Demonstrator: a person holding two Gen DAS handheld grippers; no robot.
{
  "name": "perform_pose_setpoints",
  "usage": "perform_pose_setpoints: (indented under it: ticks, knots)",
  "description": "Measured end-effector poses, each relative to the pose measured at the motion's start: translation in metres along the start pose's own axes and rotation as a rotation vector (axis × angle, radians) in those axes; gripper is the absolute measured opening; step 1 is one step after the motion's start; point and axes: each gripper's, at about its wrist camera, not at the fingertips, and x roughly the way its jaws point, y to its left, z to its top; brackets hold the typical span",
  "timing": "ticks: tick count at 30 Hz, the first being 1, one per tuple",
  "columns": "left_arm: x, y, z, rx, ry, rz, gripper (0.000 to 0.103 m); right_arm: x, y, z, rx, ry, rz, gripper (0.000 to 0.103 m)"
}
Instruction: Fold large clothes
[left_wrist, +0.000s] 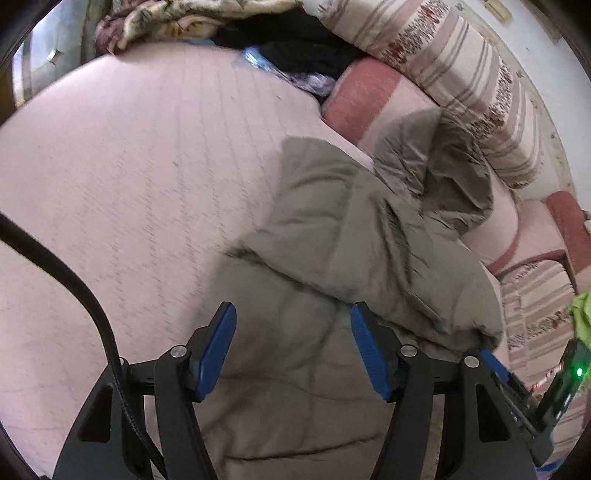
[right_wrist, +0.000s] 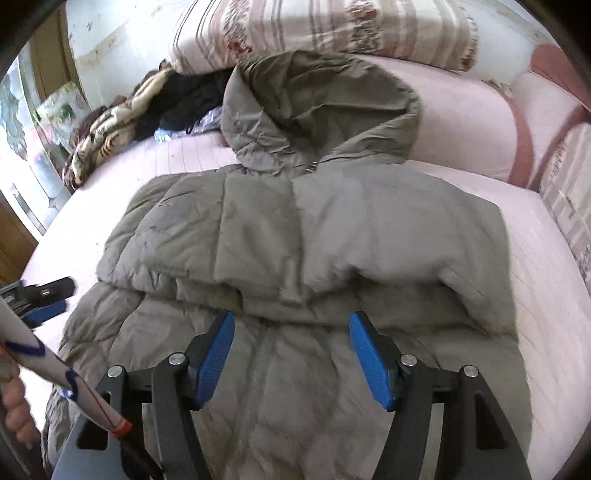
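An olive-grey puffer jacket lies on the pink bed sheet. Its hood points toward the pillows, and a sleeve is folded across the chest. My right gripper hovers over the jacket's lower front, jaws apart, with nothing between the blue pads. In the left wrist view the same jacket lies bunched to the right. My left gripper is open above its near edge and holds nothing. The left gripper also shows beside the jacket's left side.
Striped cushions and a pink bolster line the far side of the bed. A patterned blanket and dark clothes are heaped at the corner. A hand and a white sleeve show at lower left. Bare sheet spreads left of the jacket.
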Motion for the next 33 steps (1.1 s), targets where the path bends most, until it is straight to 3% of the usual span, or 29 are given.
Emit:
perform_pose_setpoints:
  ticks: [5,9,15,16,17,20,26,30,33]
  knots:
    - [0.003,-0.030,0.001,0.041,-0.011,-0.045,0.068,-0.035,-0.035,-0.022,0.057,-0.018,-0.003,0.070]
    - [0.018,-0.066,0.013,0.121,-0.032,-0.016,0.075,-0.054,-0.070,-0.033,0.156,-0.034,0.016,0.070]
    - [0.088,-0.101,0.026,0.185,0.134,0.003,0.075,-0.064,-0.118,-0.048,0.279,-0.034,0.011,0.070]
    - [0.094,-0.104,0.026,0.187,0.141,0.013,0.068,-0.063,-0.122,-0.048,0.284,-0.031,0.002,0.070]
    - [0.098,-0.112,0.025,0.212,0.151,0.026,0.040,-0.062,-0.127,-0.049,0.293,-0.028,-0.012,0.070]
    - [0.092,-0.127,0.027,0.254,0.151,0.056,0.017,-0.060,-0.136,-0.045,0.310,-0.031,-0.034,0.070]
    - [0.051,-0.113,0.051,0.249,0.019,0.096,0.015,-0.053,-0.128,-0.019,0.283,-0.067,-0.043,0.070]
    - [0.069,-0.092,0.056,0.236,0.063,0.134,0.015,-0.032,-0.113,0.010,0.235,-0.069,-0.055,0.070]
    - [0.085,-0.082,0.048,0.227,0.081,0.153,0.017,0.004,-0.102,0.029,0.200,-0.019,-0.097,0.070]
